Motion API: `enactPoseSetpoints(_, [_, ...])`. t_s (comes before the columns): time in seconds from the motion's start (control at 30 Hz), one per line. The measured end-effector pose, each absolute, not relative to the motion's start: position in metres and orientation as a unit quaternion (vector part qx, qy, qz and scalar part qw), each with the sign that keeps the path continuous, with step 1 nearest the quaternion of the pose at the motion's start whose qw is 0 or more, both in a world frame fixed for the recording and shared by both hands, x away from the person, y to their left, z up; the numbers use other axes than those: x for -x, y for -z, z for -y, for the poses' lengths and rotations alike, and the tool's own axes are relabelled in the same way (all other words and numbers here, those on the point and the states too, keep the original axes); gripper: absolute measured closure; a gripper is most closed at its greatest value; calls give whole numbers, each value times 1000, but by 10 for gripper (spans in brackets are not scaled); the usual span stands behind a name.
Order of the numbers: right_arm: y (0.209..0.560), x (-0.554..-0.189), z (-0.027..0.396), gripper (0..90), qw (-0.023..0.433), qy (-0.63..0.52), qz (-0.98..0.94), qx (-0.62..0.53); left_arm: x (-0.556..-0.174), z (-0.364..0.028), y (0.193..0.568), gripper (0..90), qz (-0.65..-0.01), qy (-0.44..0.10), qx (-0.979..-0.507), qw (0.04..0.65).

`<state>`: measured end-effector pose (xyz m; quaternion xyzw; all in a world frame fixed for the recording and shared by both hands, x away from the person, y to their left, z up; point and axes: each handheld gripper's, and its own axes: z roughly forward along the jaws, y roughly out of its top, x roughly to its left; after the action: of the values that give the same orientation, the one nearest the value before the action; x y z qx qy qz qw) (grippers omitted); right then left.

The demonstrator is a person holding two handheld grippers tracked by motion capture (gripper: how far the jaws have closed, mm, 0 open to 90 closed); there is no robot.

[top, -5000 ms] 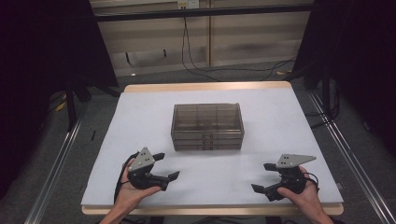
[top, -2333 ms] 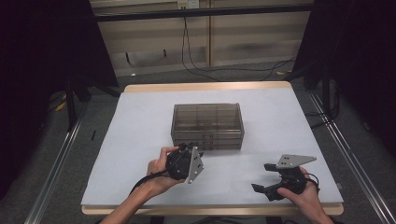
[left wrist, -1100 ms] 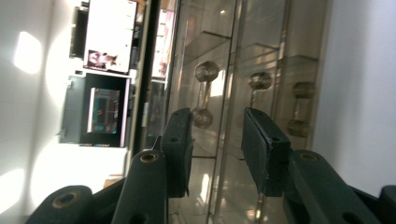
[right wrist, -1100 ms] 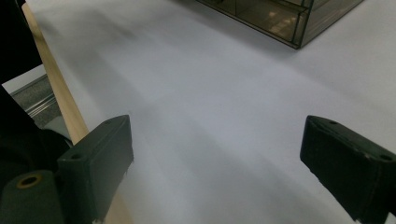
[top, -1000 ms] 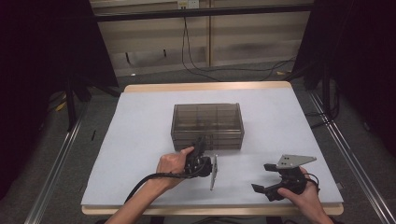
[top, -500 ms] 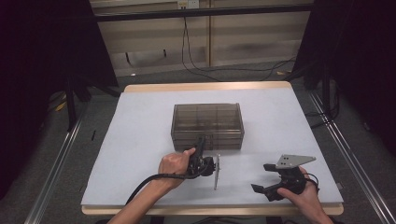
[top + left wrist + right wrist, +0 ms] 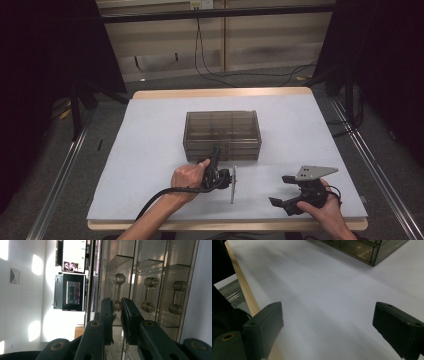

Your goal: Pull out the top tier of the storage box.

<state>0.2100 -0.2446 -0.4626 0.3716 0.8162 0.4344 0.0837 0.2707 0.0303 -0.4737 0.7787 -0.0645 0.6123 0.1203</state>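
A smoky see-through drawer cabinet stands in the middle of the white table. My left gripper lies rolled on its side at the cabinet's front. In the left gripper view its jaws are shut on the dumbbell-shaped handle of one drawer, with two more handles beside it. My right gripper rests near the table's front right, open, a hand around it. In the right gripper view its jaws stand wide apart over bare table, with the cabinet's corner far off.
The table's wooden front edge runs close to my right gripper. Cables lie on the floor behind the table. Metal rails flank the table on both sides. A cable trails from my left gripper along the forearm.
My left gripper went from the front left to the cabinet's front, rolled onto its side, and closed its jaws on a drawer handle. The right gripper has stayed put.
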Motion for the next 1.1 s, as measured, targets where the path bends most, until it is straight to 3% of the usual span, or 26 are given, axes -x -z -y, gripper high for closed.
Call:
enactPoseSetpoints(0.6, [463,-210,245,98,84,-435,-816,-372,-266,-35,471,813,66,-609,-781,127])
enactPoseSetpoints(0.63, [463,-210,245,99,84,-435,-815,-372,-265,-35,472,889,63,-607,-782,128])
enactPoseSetpoints(0.77, [463,-210,245,99,83,-434,-815,-373,-264,-36,471,900,67,-599,-786,137])
enactPoseSetpoints(0.83, [462,-210,244,98,83,-435,-816,-372,-265,-35,471,830,59,-604,-782,140])
enactPoseSetpoints(1.1, [463,-210,244,98,83,-435,-816,-372,-267,-30,473,788,69,-617,-774,125])
